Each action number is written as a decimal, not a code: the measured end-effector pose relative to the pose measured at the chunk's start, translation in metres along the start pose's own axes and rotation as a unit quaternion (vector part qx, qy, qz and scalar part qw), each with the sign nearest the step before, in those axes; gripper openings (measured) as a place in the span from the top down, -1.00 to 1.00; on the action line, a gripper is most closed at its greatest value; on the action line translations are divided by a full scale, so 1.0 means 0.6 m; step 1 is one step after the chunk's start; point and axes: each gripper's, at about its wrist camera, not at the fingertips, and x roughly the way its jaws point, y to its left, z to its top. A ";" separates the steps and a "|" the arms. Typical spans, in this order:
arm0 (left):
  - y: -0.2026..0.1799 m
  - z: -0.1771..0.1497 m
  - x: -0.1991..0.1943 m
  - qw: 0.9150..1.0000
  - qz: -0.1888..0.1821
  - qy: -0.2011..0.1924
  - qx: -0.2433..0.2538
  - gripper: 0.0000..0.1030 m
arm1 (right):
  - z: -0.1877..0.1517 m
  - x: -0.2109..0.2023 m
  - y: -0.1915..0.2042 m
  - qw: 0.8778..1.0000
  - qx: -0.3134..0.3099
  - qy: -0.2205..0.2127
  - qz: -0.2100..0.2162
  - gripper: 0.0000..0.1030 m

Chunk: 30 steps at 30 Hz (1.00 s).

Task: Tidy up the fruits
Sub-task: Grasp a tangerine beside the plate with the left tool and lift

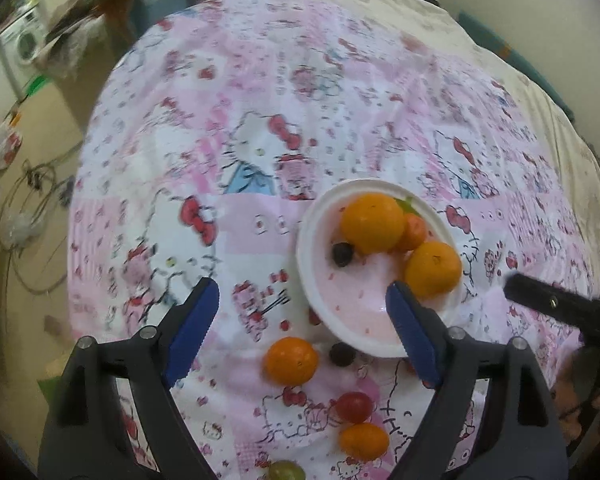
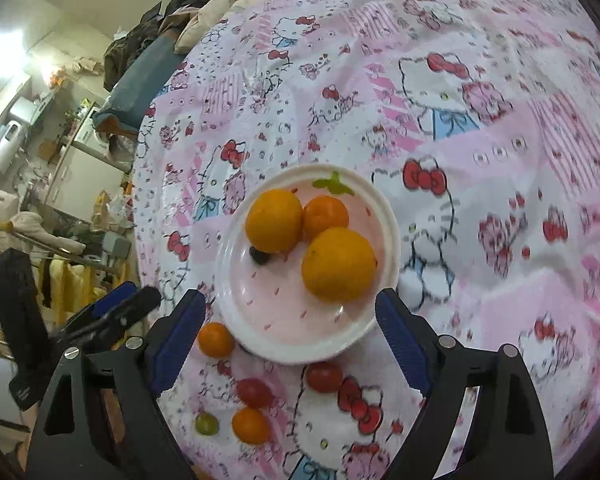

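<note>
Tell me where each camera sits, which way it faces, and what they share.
Left wrist: on the left gripper, angled down at the plate; open jaws, right gripper at right.
Right wrist: on the right gripper, angled down at the plate; open jaws, left gripper at left.
Shared: plate, oranges, Hello Kitty cloth.

Near half of plate [image 2: 296,344] bare; I can enter there from 6 o'clock. Three oranges [image 2: 338,264] crowd its 12 o'clock half. Loose fruit [image 2: 254,392] litters the cloth [image 2: 480,240] at 6 to 7.
</note>
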 end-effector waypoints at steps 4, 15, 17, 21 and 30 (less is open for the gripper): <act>0.035 -0.017 -0.011 0.999 0.011 -0.004 -0.037 -0.61 | -0.022 -0.014 0.009 1.000 -0.003 0.006 0.005 -0.73; 0.078 -0.064 0.059 0.991 -0.004 0.098 -0.095 -0.61 | -0.036 0.002 0.001 1.000 0.009 0.028 -0.009 -0.73; 0.068 -0.074 0.079 0.989 -0.010 0.120 -0.090 -0.60 | -0.036 0.005 0.001 0.999 0.011 0.030 -0.008 -0.73; 0.029 -0.087 0.104 0.987 -0.003 0.153 -0.047 -0.58 | -0.035 0.007 0.001 0.999 0.009 0.031 -0.011 -0.73; -0.004 -0.092 0.126 0.987 0.017 0.160 0.003 0.24 | -0.036 0.010 -0.003 0.999 0.009 0.036 -0.014 -0.73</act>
